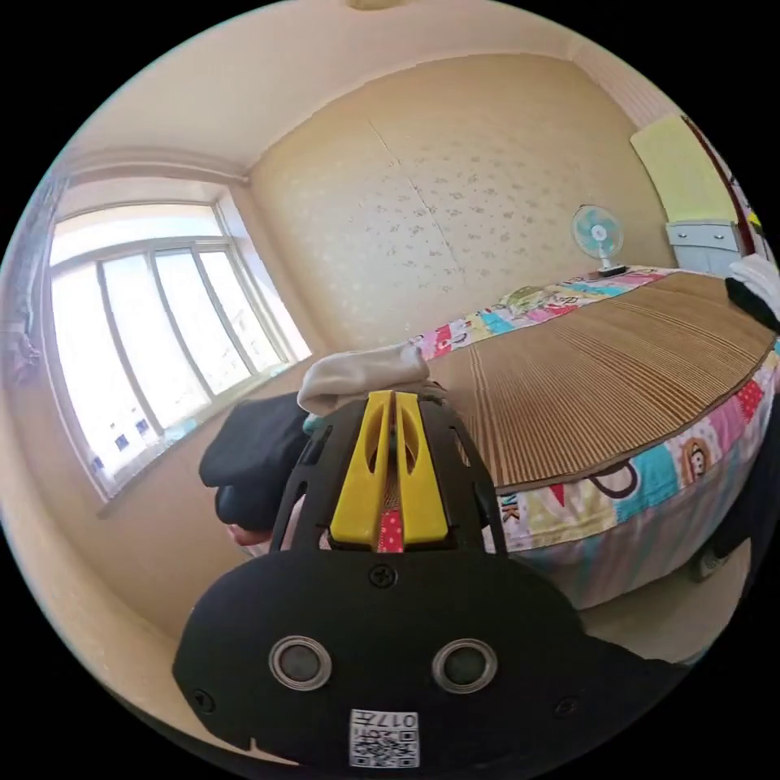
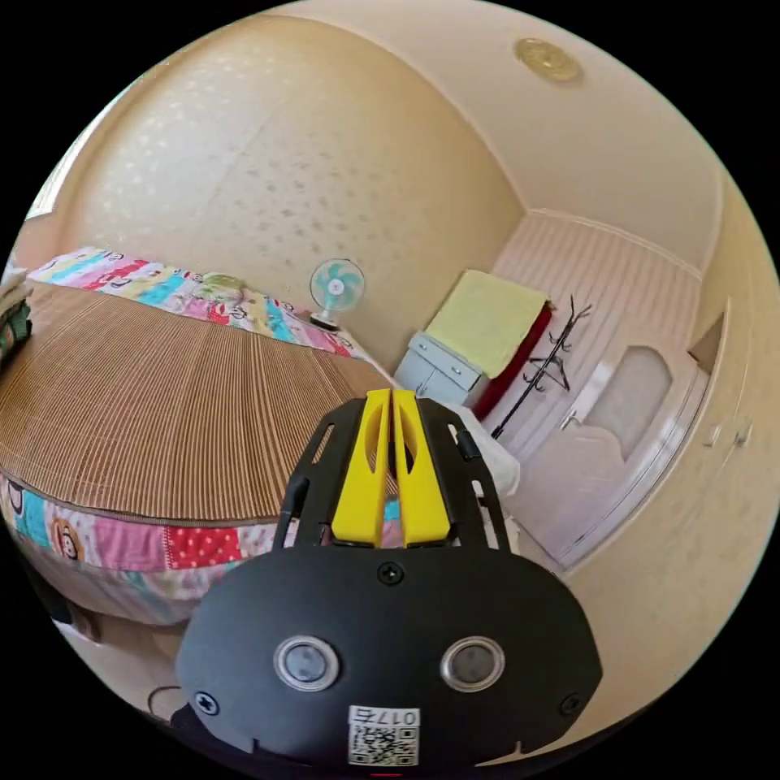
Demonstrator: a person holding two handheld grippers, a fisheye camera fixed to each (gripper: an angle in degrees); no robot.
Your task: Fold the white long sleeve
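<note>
Both grippers are up off the bed here with their yellow jaws pressed together, nothing pinched in either. In the left gripper view the left gripper (image 1: 393,398) sits right in front of a pile of clothes (image 1: 268,455) at the bed's near corner: a dark garment, with a pale off-white piece (image 1: 361,375) draped on top. That pale piece might be the white long sleeve, but honestly I can't tell from this angle, since the gripper body blocks the lower part of the pile.

In the right gripper view the right gripper (image 2: 391,396) covers part of a white bundle of fabric (image 2: 496,459) at the bed's far corner, just beside a grey-blue cabinet (image 2: 439,370) with a yellow cloth (image 2: 487,321) over it.

Writing: each gripper has a small code sticker (image 2: 383,735) with a few characters on it, too small and mirrored-looking to bother with.

The bed (image 1: 650,479) has a brown woven mat (image 1: 601,366) on top of a colourful cartoon patchwork sheet. A small teal fan (image 1: 599,236) stands at the far edge. Cream patterned wall, big window (image 1: 154,317) on one side; white door (image 2: 617,439) and coat rack (image 2: 544,366) on the other.
</note>
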